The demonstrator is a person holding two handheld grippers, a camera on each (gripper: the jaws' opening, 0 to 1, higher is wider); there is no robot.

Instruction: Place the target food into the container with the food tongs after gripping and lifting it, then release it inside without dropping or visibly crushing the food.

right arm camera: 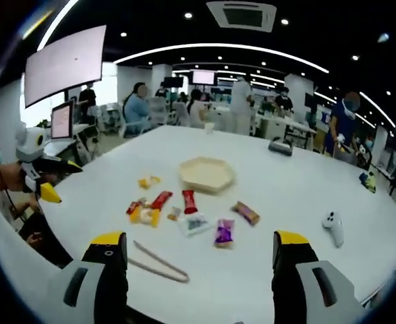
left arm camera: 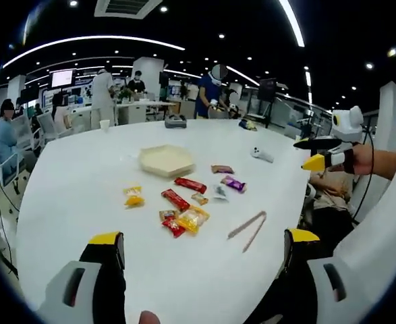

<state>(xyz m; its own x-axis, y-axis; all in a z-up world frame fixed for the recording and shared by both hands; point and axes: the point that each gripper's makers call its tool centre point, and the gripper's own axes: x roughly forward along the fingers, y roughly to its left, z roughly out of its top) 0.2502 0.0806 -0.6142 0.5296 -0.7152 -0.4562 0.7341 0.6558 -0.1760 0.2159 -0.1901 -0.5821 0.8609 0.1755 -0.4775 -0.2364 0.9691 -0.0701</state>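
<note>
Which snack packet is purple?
The purple packet, at the near right of the snack cluster beside the clear packet; the others are red, yellow, brown or clear.

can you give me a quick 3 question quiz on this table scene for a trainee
1. True or false: the food tongs lie on the white table, held by neither gripper.
2. Multiple choice: what is in the hexagonal container? A) a purple packet B) nothing visible C) the food tongs
3. Fill in: in the right gripper view, the wrapped snack nearest the container is the ___ packet.

Key:
1. True. The left gripper and right gripper are both open, with nothing between them.
2. B. The purple packet and other snacks lie on the table.
3. Red.
</note>
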